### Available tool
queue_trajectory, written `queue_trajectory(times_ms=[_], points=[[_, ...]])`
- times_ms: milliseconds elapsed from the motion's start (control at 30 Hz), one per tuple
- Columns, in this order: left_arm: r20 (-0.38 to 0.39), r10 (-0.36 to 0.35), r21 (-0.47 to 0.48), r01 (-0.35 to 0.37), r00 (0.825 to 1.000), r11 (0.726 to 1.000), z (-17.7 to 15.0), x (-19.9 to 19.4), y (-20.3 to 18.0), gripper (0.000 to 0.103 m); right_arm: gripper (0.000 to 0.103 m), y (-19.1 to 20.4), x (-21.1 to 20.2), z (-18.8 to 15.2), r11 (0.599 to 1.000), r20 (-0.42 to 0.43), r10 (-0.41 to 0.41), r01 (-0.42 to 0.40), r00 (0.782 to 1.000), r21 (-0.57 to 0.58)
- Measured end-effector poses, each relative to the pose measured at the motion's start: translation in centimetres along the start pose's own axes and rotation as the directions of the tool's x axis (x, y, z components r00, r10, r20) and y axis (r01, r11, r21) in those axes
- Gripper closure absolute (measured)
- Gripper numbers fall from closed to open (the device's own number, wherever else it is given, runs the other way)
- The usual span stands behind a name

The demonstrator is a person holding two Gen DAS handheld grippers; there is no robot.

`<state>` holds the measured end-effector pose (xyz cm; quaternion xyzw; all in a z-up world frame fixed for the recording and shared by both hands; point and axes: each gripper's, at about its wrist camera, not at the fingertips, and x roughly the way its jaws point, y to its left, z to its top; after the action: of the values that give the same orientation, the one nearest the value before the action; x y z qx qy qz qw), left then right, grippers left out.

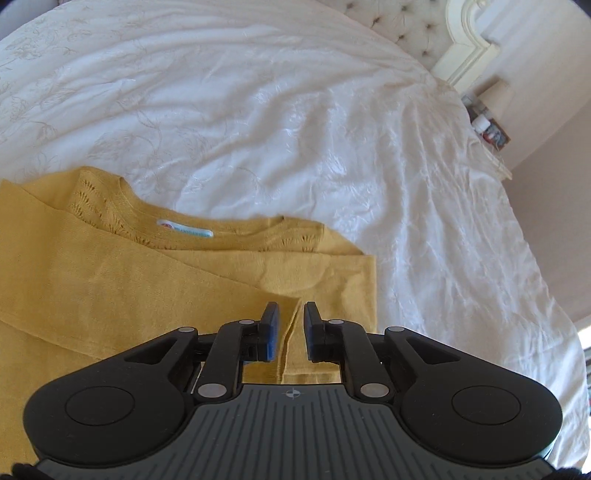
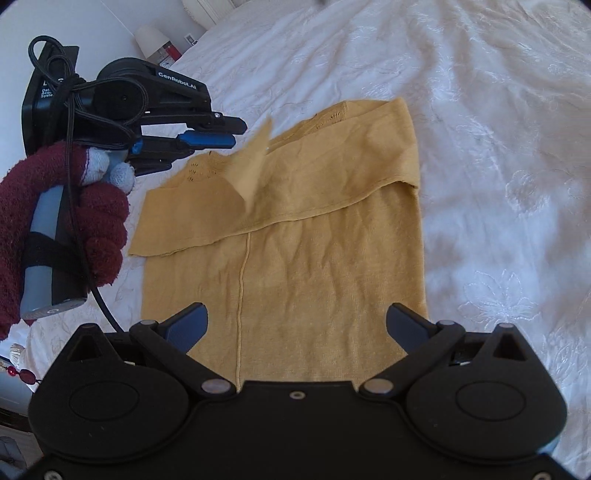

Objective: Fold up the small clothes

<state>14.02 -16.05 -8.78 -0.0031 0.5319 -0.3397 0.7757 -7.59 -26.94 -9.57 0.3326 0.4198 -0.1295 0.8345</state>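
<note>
A mustard-yellow knit sweater (image 1: 110, 277) lies flat on the white bedspread (image 1: 258, 110), neck label (image 1: 184, 228) facing up. My left gripper (image 1: 291, 310) hovers over its folded sleeve with a narrow gap between the blue pads, and nothing is pinched in them. In the right wrist view the sweater (image 2: 314, 277) has one sleeve (image 2: 332, 184) folded across the chest. A blurred flap of its cloth (image 2: 251, 166) hangs loose in the air just off the left gripper (image 2: 238, 133). My right gripper (image 2: 297, 308) stands wide open above the sweater's lower body, holding nothing.
A hand in a dark red glove (image 2: 99, 214) holds the left gripper's handle, a black cable trailing from it. The tufted headboard (image 1: 406, 22) and a bedside shelf with small bottles (image 1: 487, 129) lie past the bed's edge. White bedspread (image 2: 498, 147) surrounds the sweater.
</note>
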Motion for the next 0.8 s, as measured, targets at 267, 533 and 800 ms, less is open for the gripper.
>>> queue_trajectory(times_ms=[267, 533, 800], points=[[-0.303, 0.11, 0.474, 0.049, 0.947, 0.879, 0.2, -4.0, -5.0, 0.088, 0.001, 0.2, 0.2, -0.2, 0.999, -0.009, -0.016, 0.017, 1.0, 0.041], [-0.244, 0.057, 0.532, 0.084, 0.968, 0.842, 7.7, -13.0, -9.0, 0.088, 0.001, 1.7, 0.4, 0.3, 0.996, -0.062, -0.094, 0.093, 0.994, -0.016], [0.032, 0.009, 0.485, -0.023, 0.999, 0.874, 15.0, -18.8, -6.9, 0.082, 0.001, 2.5, 1.3, 3.4, 0.985, -0.032, -0.154, 0.151, 0.988, -0.08]])
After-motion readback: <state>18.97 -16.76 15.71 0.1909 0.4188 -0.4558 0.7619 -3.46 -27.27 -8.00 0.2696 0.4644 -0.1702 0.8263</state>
